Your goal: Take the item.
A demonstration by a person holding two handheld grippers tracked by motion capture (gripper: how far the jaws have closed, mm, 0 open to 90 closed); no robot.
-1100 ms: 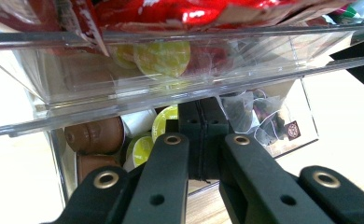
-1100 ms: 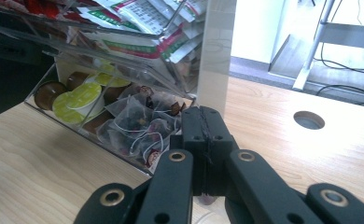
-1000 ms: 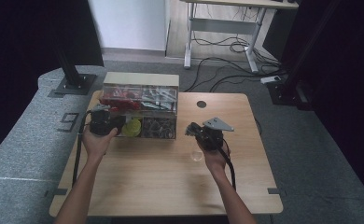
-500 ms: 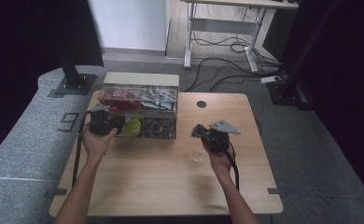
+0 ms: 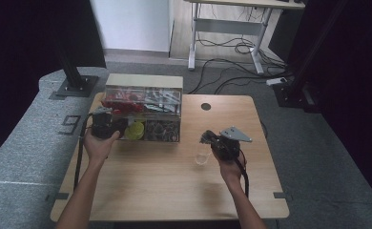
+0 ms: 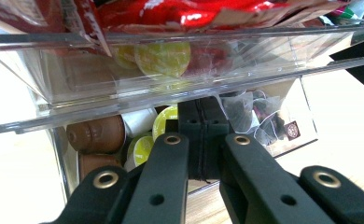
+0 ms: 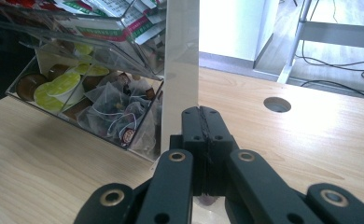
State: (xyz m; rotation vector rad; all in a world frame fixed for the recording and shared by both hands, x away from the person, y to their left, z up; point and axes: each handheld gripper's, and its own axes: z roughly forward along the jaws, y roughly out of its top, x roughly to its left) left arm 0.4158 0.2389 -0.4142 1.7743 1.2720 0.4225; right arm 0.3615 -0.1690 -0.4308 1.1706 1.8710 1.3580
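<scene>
Item 1. My left gripper (image 5: 108,125): at the left end of the clear organiser box (image 5: 143,114), low, beside the lower compartments. In the left gripper view its jaws are pressed fully together with nothing between them, their tips just in front of the box's lower front wall.

Item 2. My right gripper (image 5: 212,141): over the table (image 5: 174,186), to the right of the box and apart from it. In the right gripper view the jaws are pressed together and I see nothing gripped between the tips. A small clear cup (image 5: 202,157) stands on the table just beside this gripper, on its near-left side; whether they touch I cannot tell.

Item 3. Clear organiser box: two tiers, at the back left of the table.
- Upper tier: red packets (image 6: 180,11) and white sachets (image 7: 124,18).
- Lower tier, left part: coffee capsules, brown (image 6: 98,135) and yellow-green (image 7: 59,86).
- Lower tier, right part: tea bags (image 7: 119,114) in clear wrappers.

Item 4. Table: light wood, round cable hole (image 5: 206,106) behind the right gripper.

Item 5. Both forearms enter from the near edge, one hand on each gripper.
</scene>
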